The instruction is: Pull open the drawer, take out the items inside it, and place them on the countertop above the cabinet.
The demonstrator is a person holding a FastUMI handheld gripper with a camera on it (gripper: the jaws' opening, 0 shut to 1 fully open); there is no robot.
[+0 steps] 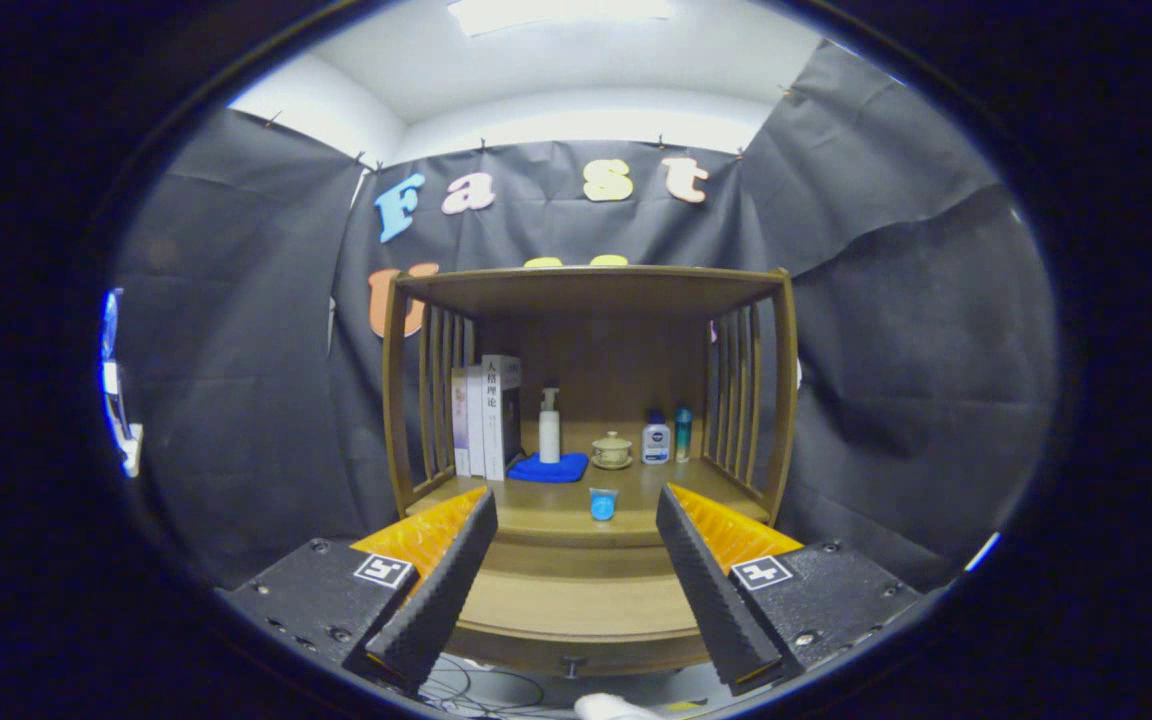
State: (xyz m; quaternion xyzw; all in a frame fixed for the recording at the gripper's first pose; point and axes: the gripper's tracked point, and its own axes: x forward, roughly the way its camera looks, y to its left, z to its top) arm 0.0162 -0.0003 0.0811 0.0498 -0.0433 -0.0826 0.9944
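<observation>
With its fingers spread wide and holding nothing, the hand-held gripper (576, 590) faces the cabinet square-on — drawer front (576, 605) lies between the fingers, knob (569, 663) low and centred, long axis crosswise. Drawer looks closed; a small blue cup (603, 503) stands on the worktop (556, 515) above.

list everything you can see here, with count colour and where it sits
cabinet: 1, brown wood, slatted sides, ahead of the fingers
countertop: 1, brown, beyond the fingertips
drawer: 1, brown, below the countertop, between the fingers, small knob on its front
books: a few, white and dark, upright at the left slats
cloth: 1, blue, beside the books
pump bottle: 1, white, on the cloth
lidded cup: 1, cream, mid countertop
bottles: 2, white-blue and teal, by the right slats
small cup: 1, blue, near the front edge
gripper: 1, fingers open, holding nothing
</observation>
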